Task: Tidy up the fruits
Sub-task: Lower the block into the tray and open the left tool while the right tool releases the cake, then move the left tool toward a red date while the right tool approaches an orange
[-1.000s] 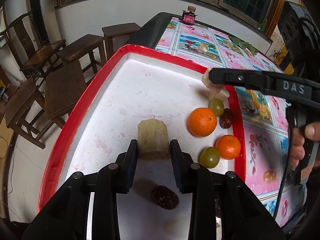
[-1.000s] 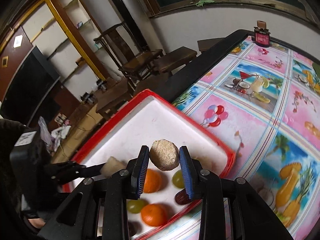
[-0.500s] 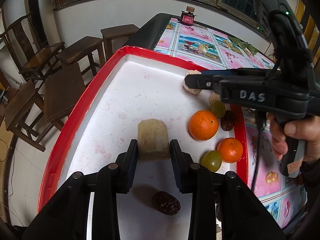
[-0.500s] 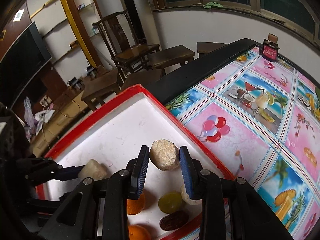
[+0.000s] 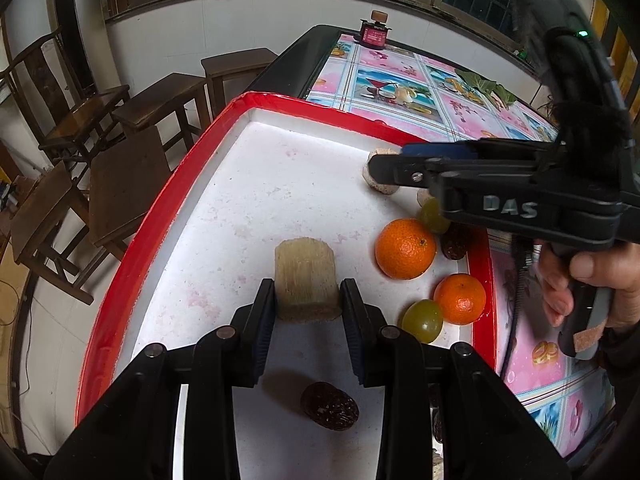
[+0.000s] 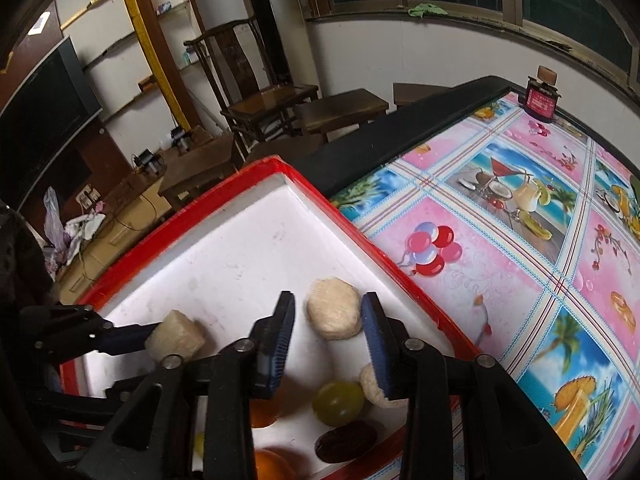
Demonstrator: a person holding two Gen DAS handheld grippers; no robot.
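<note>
Round sugarcane piece (image 6: pixel 334 314) lies untouched between opening right claw (image 6: pixel 329 326) pads

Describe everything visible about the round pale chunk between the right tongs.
The round pale chunk looks like a peeled, fibrous, beige disc of sugarcane, rough-surfaced. It rests on the white floor of the red-rimmed tray, near the far right rim. The right tongs are opening around it; gaps show on both sides, so nothing grips it.

3 sugarcane pieces (image 5: pixel 306 278), 2 oranges (image 5: pixel 405 248), 2 green grapes (image 5: pixel 422 321), 2 dark dates (image 5: pixel 329 406), 1 tray (image 5: pixel 132 240)
</note>
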